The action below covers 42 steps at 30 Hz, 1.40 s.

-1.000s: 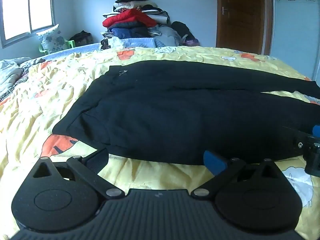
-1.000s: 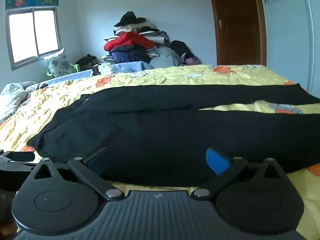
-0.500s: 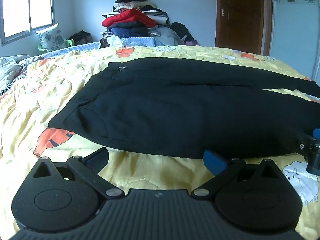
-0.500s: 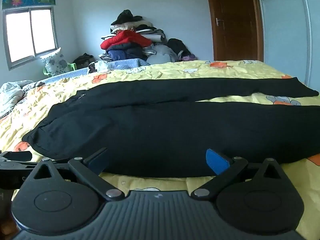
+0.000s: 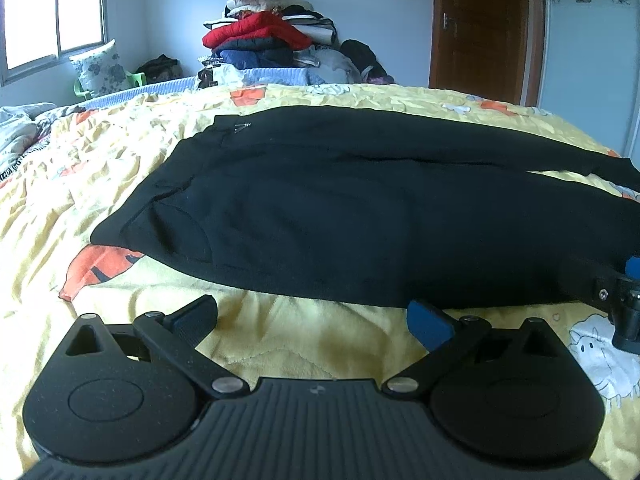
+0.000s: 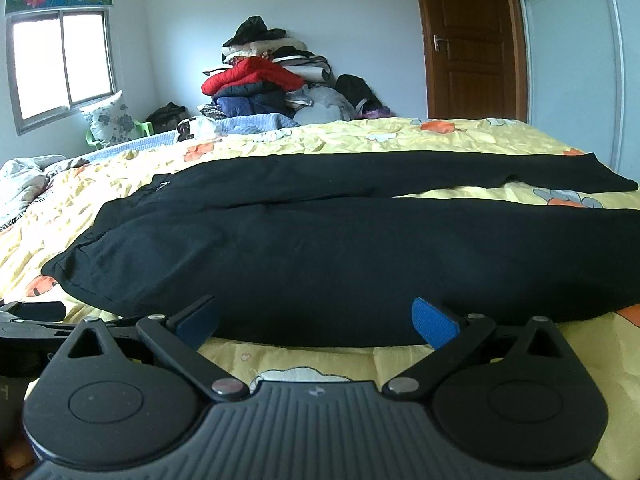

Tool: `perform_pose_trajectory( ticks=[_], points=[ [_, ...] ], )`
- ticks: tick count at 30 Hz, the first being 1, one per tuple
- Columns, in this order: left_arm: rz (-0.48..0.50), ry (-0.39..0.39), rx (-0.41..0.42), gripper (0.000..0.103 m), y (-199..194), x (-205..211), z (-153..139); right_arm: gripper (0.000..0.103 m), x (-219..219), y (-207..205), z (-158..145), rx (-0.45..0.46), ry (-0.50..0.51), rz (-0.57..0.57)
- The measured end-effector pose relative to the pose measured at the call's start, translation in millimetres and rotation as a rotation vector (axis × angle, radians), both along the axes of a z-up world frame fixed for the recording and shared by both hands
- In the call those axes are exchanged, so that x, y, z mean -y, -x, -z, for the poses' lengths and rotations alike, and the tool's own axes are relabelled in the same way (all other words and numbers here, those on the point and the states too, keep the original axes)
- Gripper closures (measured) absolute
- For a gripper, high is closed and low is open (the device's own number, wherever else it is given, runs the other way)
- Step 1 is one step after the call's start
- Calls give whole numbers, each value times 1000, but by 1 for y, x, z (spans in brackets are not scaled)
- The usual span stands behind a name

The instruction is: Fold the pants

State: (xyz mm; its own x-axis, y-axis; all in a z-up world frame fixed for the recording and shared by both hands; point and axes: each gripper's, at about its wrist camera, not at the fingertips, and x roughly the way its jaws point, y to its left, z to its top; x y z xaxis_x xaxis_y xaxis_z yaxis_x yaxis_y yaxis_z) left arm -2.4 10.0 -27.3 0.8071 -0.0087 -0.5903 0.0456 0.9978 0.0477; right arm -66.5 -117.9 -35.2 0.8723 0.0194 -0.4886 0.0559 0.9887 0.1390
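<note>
Black pants (image 5: 360,216) lie flat across the yellow bedspread (image 5: 80,184), waist to the left and both legs running right, a gap between the legs at the far right. They also show in the right wrist view (image 6: 360,256). My left gripper (image 5: 312,320) is open and empty, just short of the near edge of the pants by the waist end. My right gripper (image 6: 316,322) is open and empty, at the near edge of the near leg. The right gripper's tip shows at the right edge of the left wrist view (image 5: 620,292).
A tall pile of clothes (image 6: 264,76) stands beyond the bed's far side. A floral pillow on a green chair (image 6: 112,120) sits under the window at the left. A wooden door (image 6: 468,40) is at the back right. Crumpled bedding (image 6: 24,176) lies at the far left.
Both grippers have drawn back a little and risen, so the near edge of the pants sits farther ahead of the fingers. Both stay open. The pants have not moved.
</note>
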Motion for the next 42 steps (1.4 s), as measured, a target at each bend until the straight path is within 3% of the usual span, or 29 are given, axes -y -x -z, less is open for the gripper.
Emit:
perform_pose_trajectory(
  ticks=[10, 42],
  points=[
    [-4, 35, -33, 0, -2, -6, 5, 0, 3, -6, 4, -38, -14, 25],
    [-5, 38, -37, 0, -3, -5, 5, 0, 4, -12, 11, -101, -20, 43]
  ],
)
